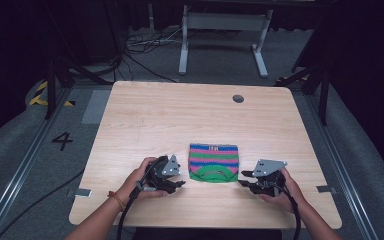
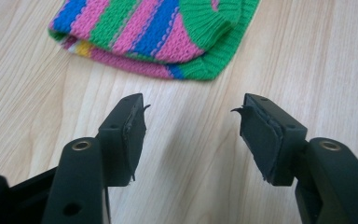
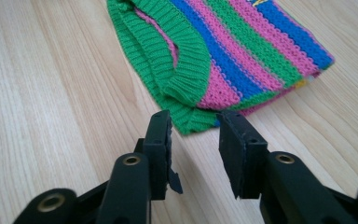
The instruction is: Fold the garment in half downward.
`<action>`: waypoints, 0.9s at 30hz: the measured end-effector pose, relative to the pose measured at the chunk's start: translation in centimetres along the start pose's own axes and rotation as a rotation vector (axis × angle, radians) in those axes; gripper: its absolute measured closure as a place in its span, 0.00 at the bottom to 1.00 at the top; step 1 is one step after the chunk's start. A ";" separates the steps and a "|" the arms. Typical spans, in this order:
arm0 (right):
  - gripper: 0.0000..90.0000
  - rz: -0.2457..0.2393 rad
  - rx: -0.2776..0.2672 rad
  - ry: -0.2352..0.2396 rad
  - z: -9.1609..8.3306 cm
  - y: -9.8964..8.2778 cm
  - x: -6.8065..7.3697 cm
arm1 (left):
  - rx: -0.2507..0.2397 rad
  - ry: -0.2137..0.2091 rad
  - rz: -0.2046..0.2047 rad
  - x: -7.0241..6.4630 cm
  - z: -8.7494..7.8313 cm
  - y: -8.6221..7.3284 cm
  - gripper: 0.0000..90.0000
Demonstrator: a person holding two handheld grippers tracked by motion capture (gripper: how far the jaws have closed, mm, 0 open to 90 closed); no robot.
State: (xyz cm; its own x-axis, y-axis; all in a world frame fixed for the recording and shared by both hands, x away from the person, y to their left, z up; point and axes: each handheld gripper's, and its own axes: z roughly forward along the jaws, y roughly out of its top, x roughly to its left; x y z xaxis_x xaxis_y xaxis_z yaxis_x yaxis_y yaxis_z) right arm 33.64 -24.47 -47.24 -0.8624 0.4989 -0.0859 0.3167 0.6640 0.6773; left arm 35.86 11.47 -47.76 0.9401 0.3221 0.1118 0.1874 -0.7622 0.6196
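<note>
You've got a folded striped knit garment point(image 1: 213, 162) lying flat on the wooden table point(image 1: 145, 120), a bit right of the middle and close to the near edge, green ribbed trim facing you. Your left gripper point(image 1: 179, 185) sits just beside its near-left corner, jaws spread wide with nothing between them, only bare wood showing in the left gripper view. Your right gripper point(image 1: 243, 179) is at the near-right corner, jaws parted more narrowly, tips right up at the green hem point(image 3: 193, 122) but not clamping it. Both hands rest near the table's near edge.
</note>
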 end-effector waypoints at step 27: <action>0.46 0.088 -0.001 -0.119 -4.8 -5.0 -1.4 | 0.022 0.097 -0.137 0.9 -4.9 -6.0 0.35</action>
State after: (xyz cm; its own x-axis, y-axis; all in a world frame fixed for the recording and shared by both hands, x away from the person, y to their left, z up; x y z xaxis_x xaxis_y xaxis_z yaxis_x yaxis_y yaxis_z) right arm 31.40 -31.16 -47.01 -0.7785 0.6175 -0.1120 0.3883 0.6141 0.6871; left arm 34.17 19.06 -47.56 0.8736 0.4758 0.1024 0.3192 -0.7190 0.6174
